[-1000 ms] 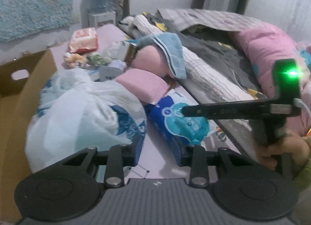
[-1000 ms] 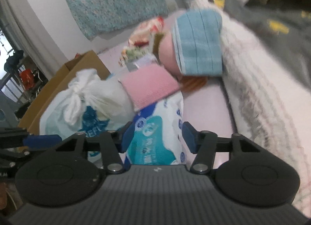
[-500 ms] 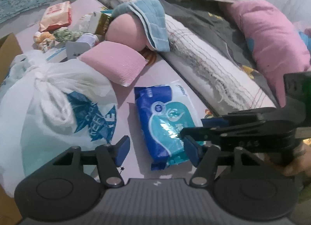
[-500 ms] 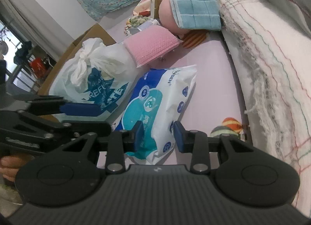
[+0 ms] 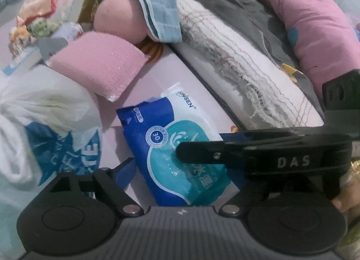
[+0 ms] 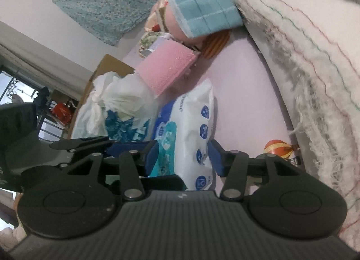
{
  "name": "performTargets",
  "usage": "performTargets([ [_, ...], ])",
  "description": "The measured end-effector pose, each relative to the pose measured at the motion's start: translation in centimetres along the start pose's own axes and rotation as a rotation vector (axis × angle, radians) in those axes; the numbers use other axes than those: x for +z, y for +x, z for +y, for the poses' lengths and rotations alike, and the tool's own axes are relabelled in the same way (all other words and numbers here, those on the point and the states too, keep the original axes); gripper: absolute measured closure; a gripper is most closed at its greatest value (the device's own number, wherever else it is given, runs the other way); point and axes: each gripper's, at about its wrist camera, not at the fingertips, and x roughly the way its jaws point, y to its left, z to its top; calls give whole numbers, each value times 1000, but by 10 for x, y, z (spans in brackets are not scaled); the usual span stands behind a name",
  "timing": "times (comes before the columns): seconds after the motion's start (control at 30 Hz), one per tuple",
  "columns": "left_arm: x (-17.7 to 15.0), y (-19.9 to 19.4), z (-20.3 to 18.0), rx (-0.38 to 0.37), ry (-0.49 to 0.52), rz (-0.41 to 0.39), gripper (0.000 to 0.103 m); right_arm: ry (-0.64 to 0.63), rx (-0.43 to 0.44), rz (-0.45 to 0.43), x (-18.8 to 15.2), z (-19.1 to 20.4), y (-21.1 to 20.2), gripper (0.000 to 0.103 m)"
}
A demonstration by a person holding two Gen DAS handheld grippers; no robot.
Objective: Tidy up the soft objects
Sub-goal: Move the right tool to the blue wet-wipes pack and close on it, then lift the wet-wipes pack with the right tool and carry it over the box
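Observation:
A blue and teal pack of wet wipes [image 5: 166, 138] [image 6: 193, 125] lies flat on the pink sheet [image 5: 162, 75]. My left gripper [image 5: 180, 174] hangs over its near end, jaws opening wide, one blue fingertip [image 5: 126, 172] left of the pack, the other hidden. My right gripper [image 6: 183, 158] comes in from the right, its black finger [image 5: 202, 152] crossing over the pack. Its jaws are opening with the pack between them, pads close to the pack's sides. The left gripper [image 6: 78, 145] shows at the left of the right wrist view.
A knotted white plastic bag [image 5: 45, 113] lies left of the pack, with a pink sponge pack [image 5: 96, 66] leaning on it. Behind are a pink cushion under a blue towel [image 5: 157, 5], a fringed white blanket [image 5: 247, 62], a pink pillow [image 5: 315, 30] and a cardboard box [image 6: 108, 64].
The left gripper dropped toward the wipes pack and its jaws spread wide. The right gripper rolled, moved lower onto the pack, narrowed its jaws, then widened them again.

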Motion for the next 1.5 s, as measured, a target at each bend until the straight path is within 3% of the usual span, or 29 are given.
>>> performTargets([
  [0.17, 4, 10, 0, 4, -6, 19, 10, 52, 35, 8, 0, -10, 10, 54],
  [0.37, 4, 5, -9, 36, 32, -16, 13, 108, 87, -13, -3, -16, 10, 62],
  [0.73, -11, -57, -27, 49, 82, -163, 13, 60, 125, -103, -9, 21, -29, 62],
  [0.93, -30, -126, -23, 94, 80, -302, 13, -69, 143, -156, -5, 84, -56, 62],
  [1.1, -44, -191, 1, 191, 31, -395, 13, -187, 220, -153, 6, 152, -50, 62],
  [1.27, -51, -246, 49, 304, -59, -451, 13, -280, 327, -103, 25, 228, -13, 62],
  [1.5, -34, -293, 157, 396, -192, -413, 13, -316, 426, 32, 60, 330, 72, 63],
])
